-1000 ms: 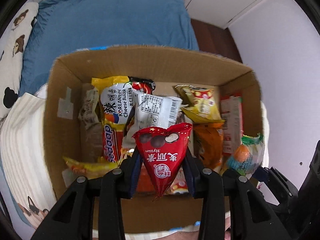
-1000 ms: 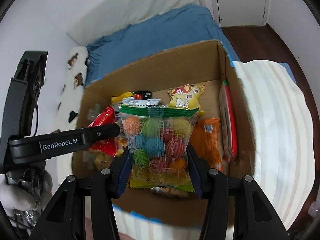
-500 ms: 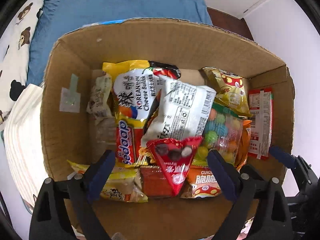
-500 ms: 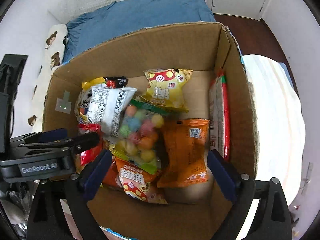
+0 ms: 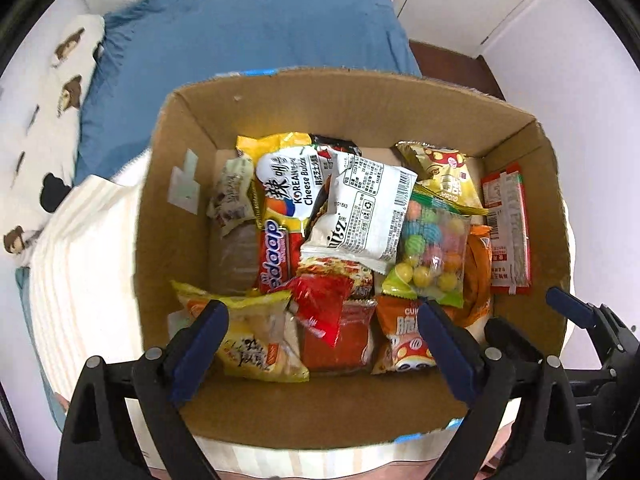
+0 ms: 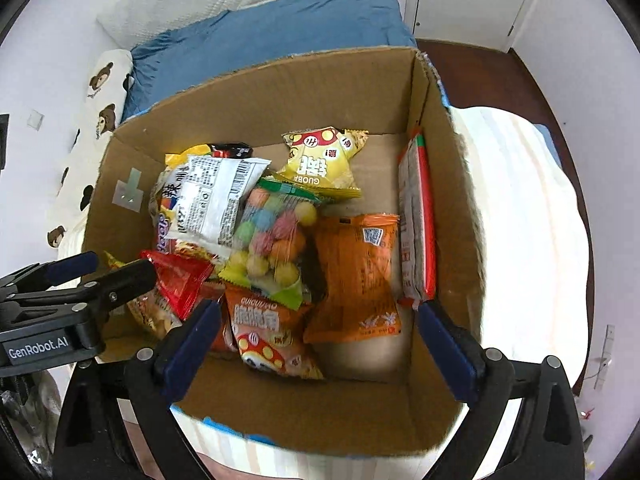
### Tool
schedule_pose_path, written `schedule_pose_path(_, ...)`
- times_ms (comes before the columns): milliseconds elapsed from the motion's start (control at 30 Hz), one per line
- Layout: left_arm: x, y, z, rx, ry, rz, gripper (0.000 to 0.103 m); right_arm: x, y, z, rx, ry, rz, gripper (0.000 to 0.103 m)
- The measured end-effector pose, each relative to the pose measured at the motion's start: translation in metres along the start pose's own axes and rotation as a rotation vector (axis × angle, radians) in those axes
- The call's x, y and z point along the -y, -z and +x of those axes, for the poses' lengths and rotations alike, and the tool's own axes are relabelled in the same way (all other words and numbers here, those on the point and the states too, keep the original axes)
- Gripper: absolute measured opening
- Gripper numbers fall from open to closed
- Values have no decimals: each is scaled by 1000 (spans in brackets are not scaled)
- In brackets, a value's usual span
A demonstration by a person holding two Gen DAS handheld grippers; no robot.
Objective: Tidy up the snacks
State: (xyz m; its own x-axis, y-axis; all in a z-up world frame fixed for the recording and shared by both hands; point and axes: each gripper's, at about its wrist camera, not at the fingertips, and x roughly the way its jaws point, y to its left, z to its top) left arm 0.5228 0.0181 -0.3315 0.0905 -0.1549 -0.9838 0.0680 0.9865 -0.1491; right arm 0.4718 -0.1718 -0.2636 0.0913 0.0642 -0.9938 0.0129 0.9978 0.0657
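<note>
1. Both packets are down! The left gripper (image 5: 322, 334), clamped on the red triangular packet (image 5: 320, 306) a second ago, is opening its jaws with nothing between them; the packet lies on the pile.
2. The right gripper (image 6: 320, 328) has let go too, jaws opening on nothing, and its candy-ball bag (image 6: 272, 240) rests mid-heap.
3. Two more snacks are stowed in the cardboard box (image 5: 248, 404) (crowded left, bare floor right).

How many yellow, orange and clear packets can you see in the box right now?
Yellow packets: 3
Orange packets: 2
Clear candy bag: 1
Total: 6
</note>
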Motion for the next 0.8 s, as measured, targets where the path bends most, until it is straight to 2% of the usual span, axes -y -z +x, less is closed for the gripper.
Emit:
schedule_pose_path(400, 4, 60, -61, 220, -54, 26, 97, 1, 58, -65, 199, -12, 7, 101)
schedule_pose_path(667, 5, 127, -110, 379, -71, 18, 97, -6, 115, -122, 339, -35, -14, 101)
schedule_pose_path(800, 8, 165, -132, 429, -58, 18, 97, -11, 149, -150, 396, -39, -31, 102)
